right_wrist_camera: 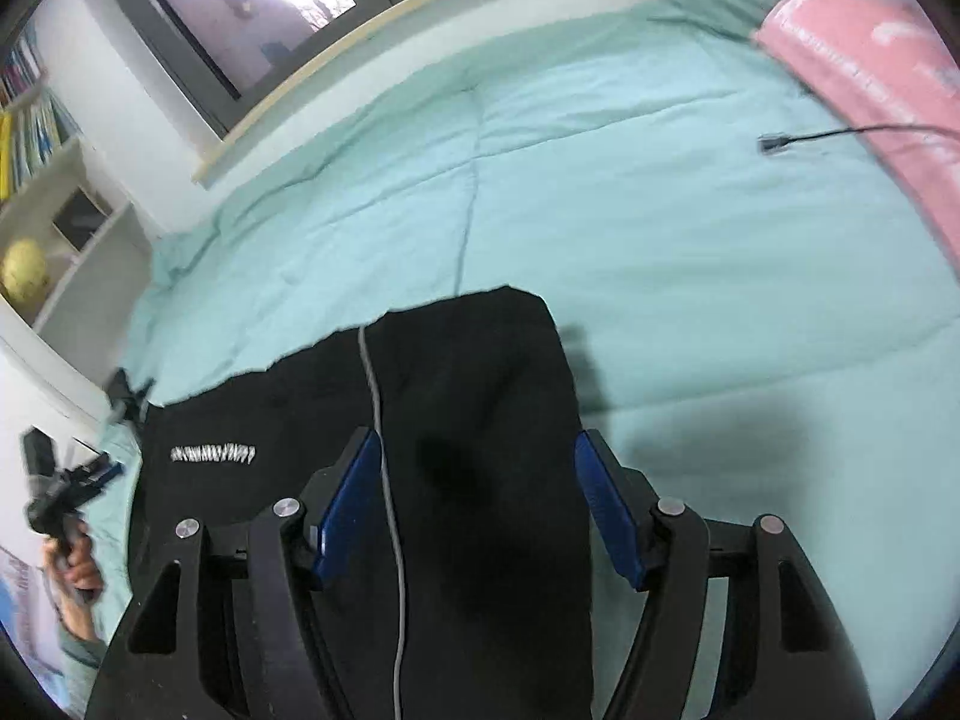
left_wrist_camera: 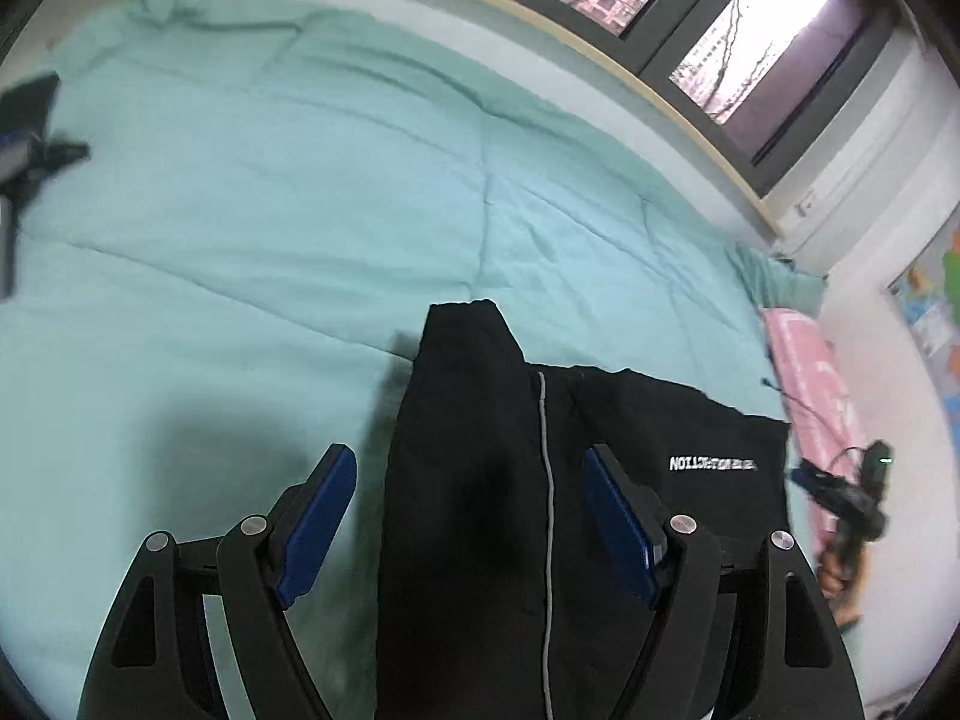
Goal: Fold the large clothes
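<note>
A mint-green quilt [left_wrist_camera: 336,192] covers the bed and fills most of both views, running up to a window [left_wrist_camera: 708,30] with a pale sill. On its near part lies the black garment [left_wrist_camera: 540,480] — dark trousers or a similar piece, flattened, with a thin grey stripe [left_wrist_camera: 545,510] running lengthwise and a line of white lettering [left_wrist_camera: 713,464] near one edge. A pink pillow [right_wrist_camera: 870,78] sits at the bed's far side, with a black cable end [right_wrist_camera: 771,143] resting on the quilt just beside it; the right wrist view shows this plainly, while the left wrist view catches only the pillow's edge.

The right wrist view alone shows a white shelf [right_wrist_camera: 66,198] holding books and a yellow ball [right_wrist_camera: 24,270].

The left gripper [left_wrist_camera: 468,522] hovers above the garment, its blue-padded fingers spread wide and gripping nothing. The right gripper [right_wrist_camera: 477,501] is likewise spread wide over the cloth, with the grey stripe passing just inside its left pad. Each camera also catches the other gripper at the frame edge, held in a bare hand [right_wrist_camera: 75,564] — small and blurred there.
</note>
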A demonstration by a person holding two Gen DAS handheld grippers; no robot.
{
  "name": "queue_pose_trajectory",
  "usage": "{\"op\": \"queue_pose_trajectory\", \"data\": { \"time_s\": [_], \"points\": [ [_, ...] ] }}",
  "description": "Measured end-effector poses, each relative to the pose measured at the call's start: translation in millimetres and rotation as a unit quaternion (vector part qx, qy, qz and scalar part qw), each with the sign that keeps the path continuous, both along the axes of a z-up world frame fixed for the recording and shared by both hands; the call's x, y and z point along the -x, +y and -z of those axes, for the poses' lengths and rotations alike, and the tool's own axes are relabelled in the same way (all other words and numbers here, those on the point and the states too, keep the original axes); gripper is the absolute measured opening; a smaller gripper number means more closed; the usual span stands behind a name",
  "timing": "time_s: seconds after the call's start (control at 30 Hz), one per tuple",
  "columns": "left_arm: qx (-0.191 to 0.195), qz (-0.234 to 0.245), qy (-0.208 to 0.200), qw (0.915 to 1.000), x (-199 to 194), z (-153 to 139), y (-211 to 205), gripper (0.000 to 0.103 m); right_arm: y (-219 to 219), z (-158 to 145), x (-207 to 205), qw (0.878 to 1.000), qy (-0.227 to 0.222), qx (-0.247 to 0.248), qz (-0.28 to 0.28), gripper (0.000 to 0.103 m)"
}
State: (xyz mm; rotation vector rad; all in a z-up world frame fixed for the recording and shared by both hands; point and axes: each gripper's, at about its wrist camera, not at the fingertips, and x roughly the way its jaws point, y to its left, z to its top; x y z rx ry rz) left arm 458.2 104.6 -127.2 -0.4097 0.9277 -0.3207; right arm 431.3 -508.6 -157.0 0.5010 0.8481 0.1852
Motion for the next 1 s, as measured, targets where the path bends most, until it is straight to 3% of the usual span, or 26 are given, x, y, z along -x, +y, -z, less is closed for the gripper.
{"op": "queue_pose_trajectory", "data": {
  "time_s": [0.17, 0.2, 0.23, 0.27, 0.33, 0.47, 0.53, 0.6, 0.73, 0.8, 0.87, 0.9, 1.0],
  "points": [
    [0.009, 0.009, 0.034, 0.9993, -28, 24, -8, 0.078, 8, 22, -25, 1.000, 0.005, -0.020, -0.007, 0.076],
    [0.018, 0.006, 0.042, 0.9989, -33, 32, -12, 0.071, 11, 23, -25, 1.000, 0.006, -0.010, -0.009, 0.074],
    [0.016, -0.006, 0.040, 0.9991, -33, 34, -14, 0.026, 17, 18, -21, 1.000, -0.005, 0.012, -0.009, 0.048],
    [-0.001, -0.016, 0.032, 0.9993, -29, 33, -18, 0.009, 24, 10, -12, 0.998, -0.028, 0.047, -0.012, 0.017],
    [-0.020, -0.027, -0.001, 0.9994, -17, 24, -21, 0.009, 43, -3, 0, 0.990, -0.058, 0.124, 0.012, 0.014],
    [-0.003, -0.037, -0.068, 0.9970, 6, -8, -21, 0.008, 55, -39, 15, 0.976, -0.092, 0.192, 0.033, 0.009],
    [-0.002, -0.051, -0.073, 0.9960, 2, -18, -19, 0.008, 57, -52, 9, 0.971, -0.090, 0.216, 0.055, 0.007],
    [-0.023, -0.066, -0.035, 0.9970, -14, -5, -19, 0.008, 55, -49, -4, 0.968, -0.068, 0.229, 0.074, 0.004],
    [-0.079, -0.055, 0.045, 0.9944, -41, 54, -38, 0.012, 50, 12, -34, 0.982, 0.019, 0.183, 0.031, 0.004],
    [-0.058, -0.054, 0.056, 0.9953, -44, 70, -35, 0.015, 50, 40, -35, 0.985, 0.042, 0.167, 0.019, 0.004],
    [-0.017, -0.061, 0.043, 0.9971, -41, 68, -22, 0.022, 43, 46, -29, 0.989, 0.031, 0.145, 0.025, 0.004],
    [-0.011, -0.064, 0.038, 0.9972, -39, 65, -18, 0.029, 39, 46, -28, 0.990, 0.030, 0.136, 0.028, 0.005],
    [-0.008, -0.060, -0.005, 0.9982, -20, 36, 0, 0.033, 28, 24, -17, 0.990, 0.018, 0.126, 0.053, 0.008]
  ]
}}
